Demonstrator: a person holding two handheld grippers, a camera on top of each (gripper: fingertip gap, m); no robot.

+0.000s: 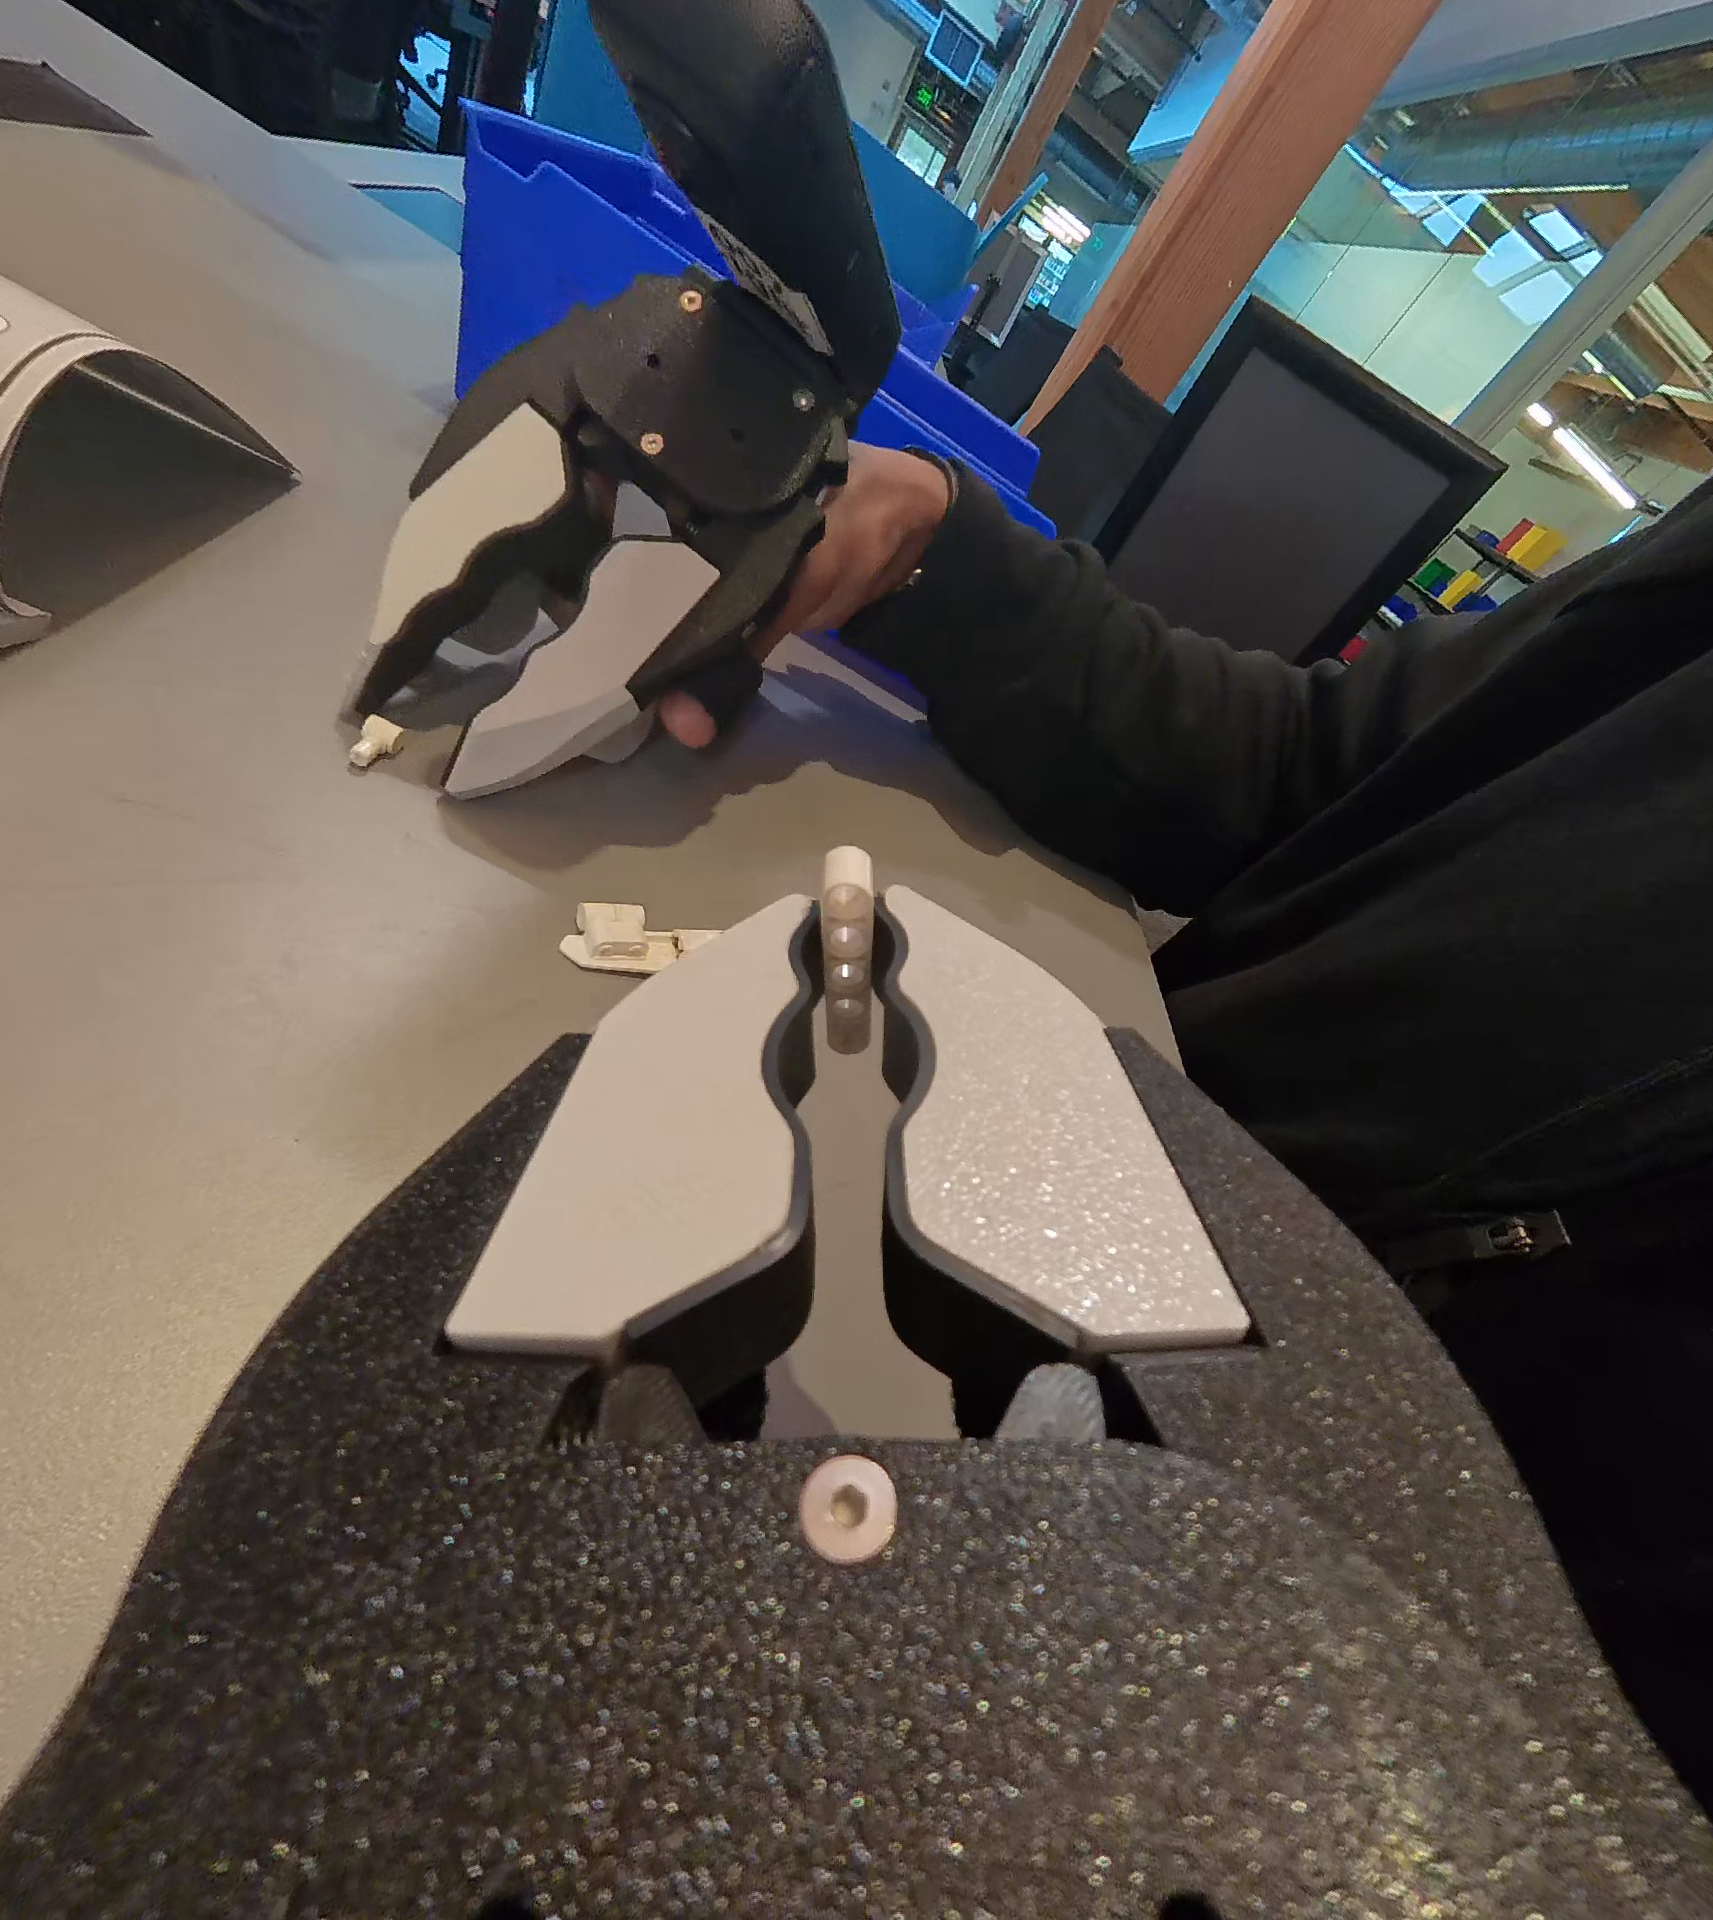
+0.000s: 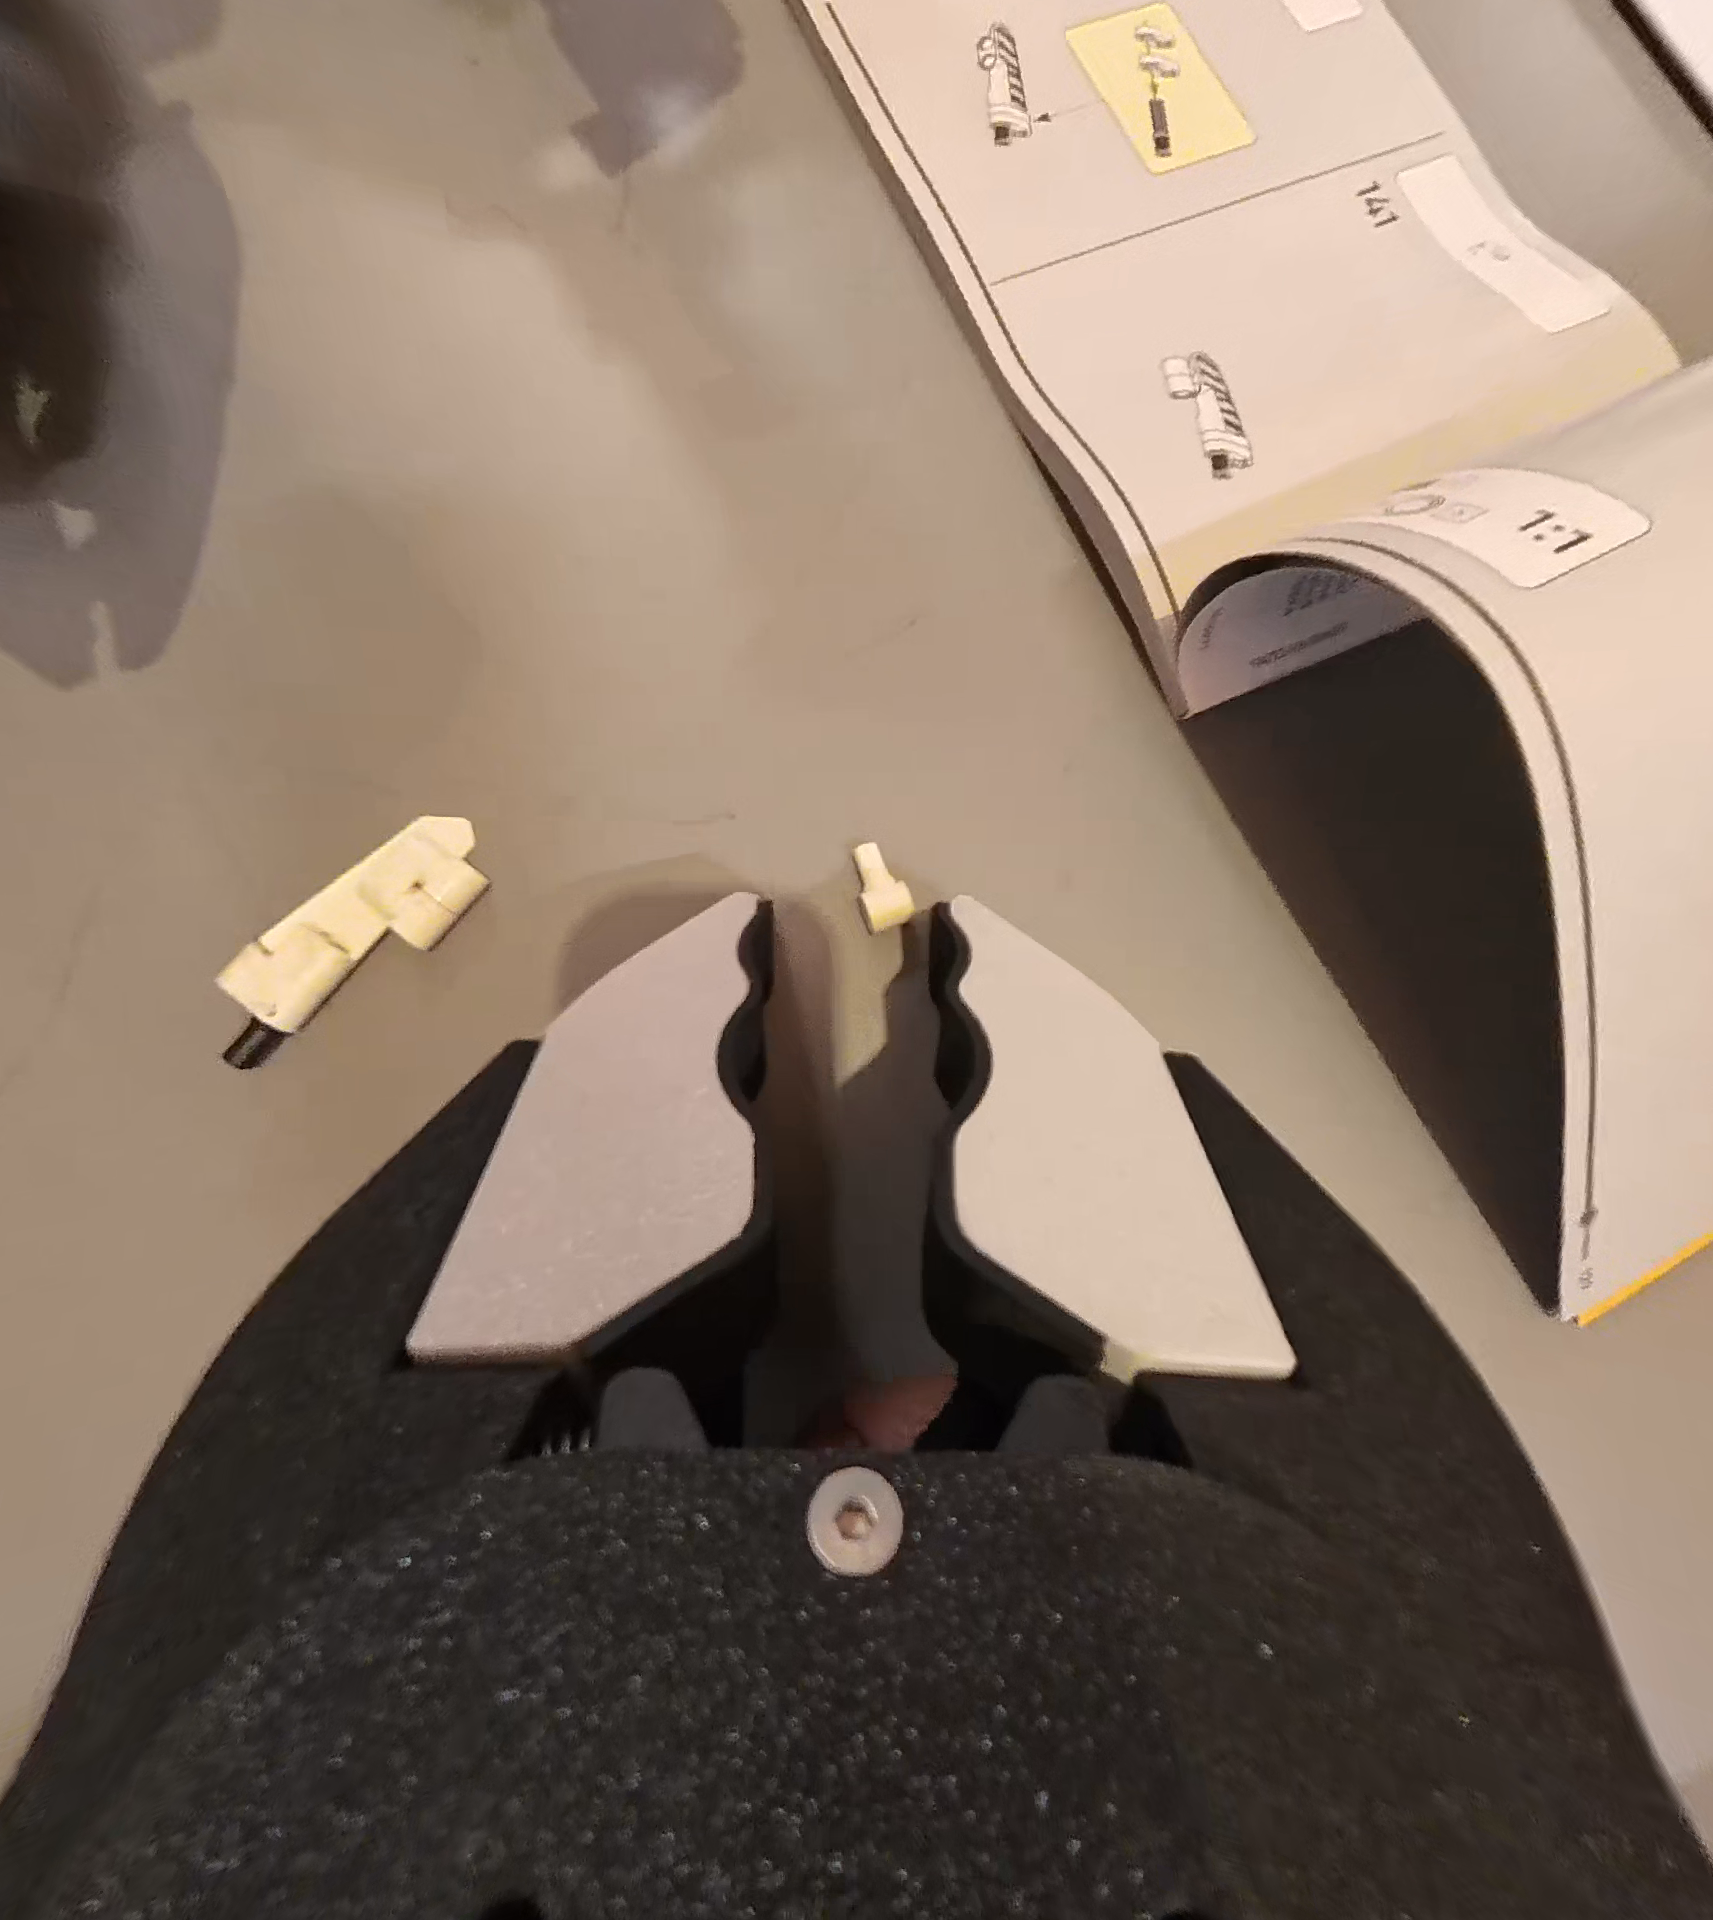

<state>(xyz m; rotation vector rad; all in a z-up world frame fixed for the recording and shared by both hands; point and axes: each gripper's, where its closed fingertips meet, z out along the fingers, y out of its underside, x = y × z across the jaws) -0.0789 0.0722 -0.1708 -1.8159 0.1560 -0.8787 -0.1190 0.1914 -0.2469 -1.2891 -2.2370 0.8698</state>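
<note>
Beam [image 1: 847, 940], white, four-holed, clamped upright

Each gripper has a rough, sparkly black body with one round silver screw [image 1: 848, 1508] in the middle. Its two fingers [image 1: 644, 1132] are flat grey plates with wavy black inner edges. The person wears a black long sleeve [image 1: 1143, 707] and a black fingerless glove [image 1: 722, 686], and the other gripper [image 1: 416, 727] has small coppery screws on its black side.
</note>
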